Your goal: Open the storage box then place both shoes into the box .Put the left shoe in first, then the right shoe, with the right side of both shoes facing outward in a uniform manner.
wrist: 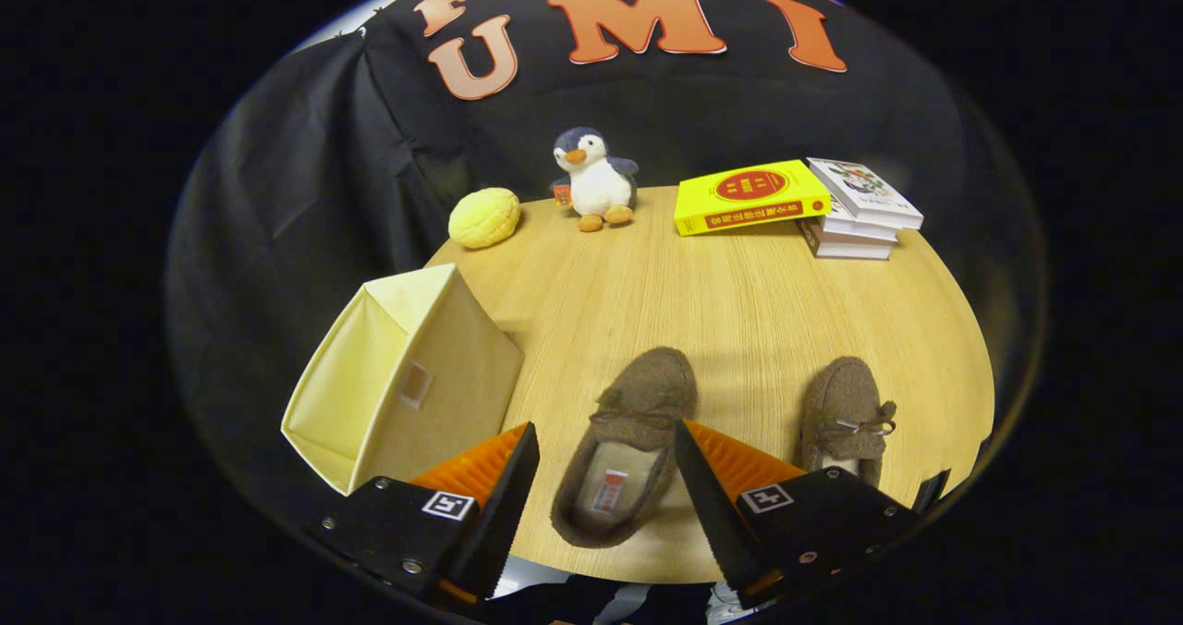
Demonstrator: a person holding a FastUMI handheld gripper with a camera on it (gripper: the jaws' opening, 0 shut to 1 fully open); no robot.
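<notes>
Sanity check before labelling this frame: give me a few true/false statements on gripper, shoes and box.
1. The gripper is open, with a brown slipper between its fingers. True.
2. The second slipper is already inside the storage box. False: it sits on the table, beyond the right finger.
3. The fingers press on the slipper. False: both stand clear of it.
4. A plush penguin stands at the far side of the table. True.
5. The yellow book lies flat on the table. False: it leans on the book stack.
</notes>
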